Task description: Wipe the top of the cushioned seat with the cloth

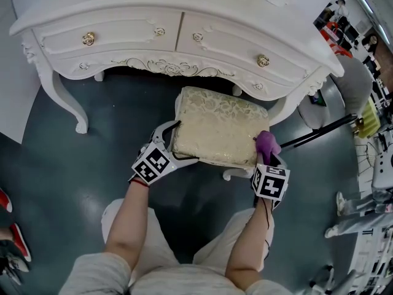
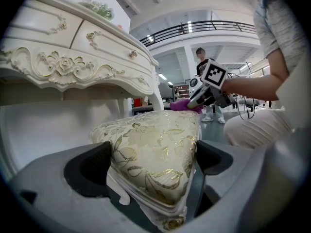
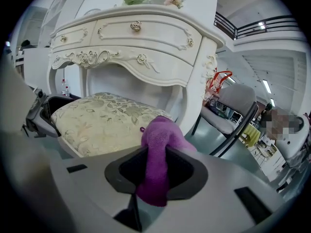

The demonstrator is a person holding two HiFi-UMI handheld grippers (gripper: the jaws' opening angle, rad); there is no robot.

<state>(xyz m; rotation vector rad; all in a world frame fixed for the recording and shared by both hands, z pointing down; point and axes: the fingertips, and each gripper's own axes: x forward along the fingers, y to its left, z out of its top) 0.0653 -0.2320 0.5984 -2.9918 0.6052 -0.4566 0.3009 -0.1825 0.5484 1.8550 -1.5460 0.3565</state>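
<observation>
Bright, even overhead light.
Your gripper views bend and blacken at the edges; ceiling strips [image 2: 162,76] glare softly.

Person's left gripper [image 1: 186,141] around cushioned seat [image 1: 224,125] corner, right gripper [image 1: 267,158] holding purple cloth [image 1: 266,143]

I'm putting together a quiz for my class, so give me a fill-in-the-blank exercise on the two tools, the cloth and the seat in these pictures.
1. The cloth clamped in the right tool is ____ in colour.
2. The left tool has its jaws closed on one ____ of the cushioned seat.
3. The seat stands in front of a dressing table painted ____ all over.

Missing words: purple; corner; white.
</observation>
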